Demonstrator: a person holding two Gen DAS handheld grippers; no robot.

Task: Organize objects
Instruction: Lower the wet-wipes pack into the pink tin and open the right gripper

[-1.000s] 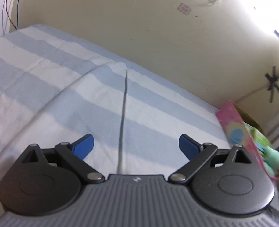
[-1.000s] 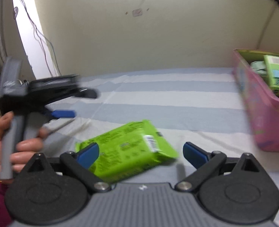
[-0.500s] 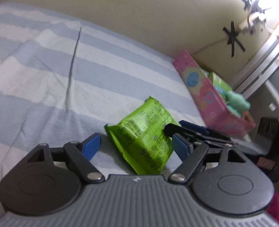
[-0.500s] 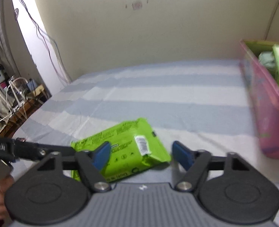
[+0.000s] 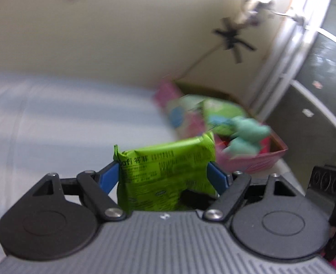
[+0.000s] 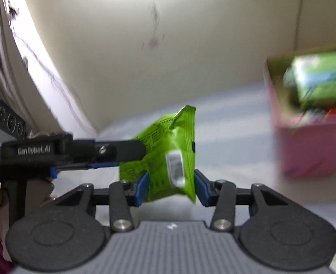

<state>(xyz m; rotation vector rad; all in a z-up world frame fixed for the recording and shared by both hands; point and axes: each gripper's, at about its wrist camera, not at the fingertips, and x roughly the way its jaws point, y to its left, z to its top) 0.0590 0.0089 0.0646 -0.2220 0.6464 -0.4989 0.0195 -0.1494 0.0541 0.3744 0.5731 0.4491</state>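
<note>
Packet (image 6: pixel 168 150) lifted above the bed (image 6: pixel 231 141), between both hand-held grippers, box (image 6: pixel 313 150) of items at the bed's right edge by the wall (image 6: pixel 168 45)

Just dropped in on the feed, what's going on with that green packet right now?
A person is working two handheld grippers over a bed with a striped sheet. Both have hold of the green packet, which is lifted off the sheet. The left gripper has its jaws pressed on the packet's two sides. The right gripper has the packet between its jaws, which are closing on it. The pink box, already holding other items, stands further along the bed.
</note>
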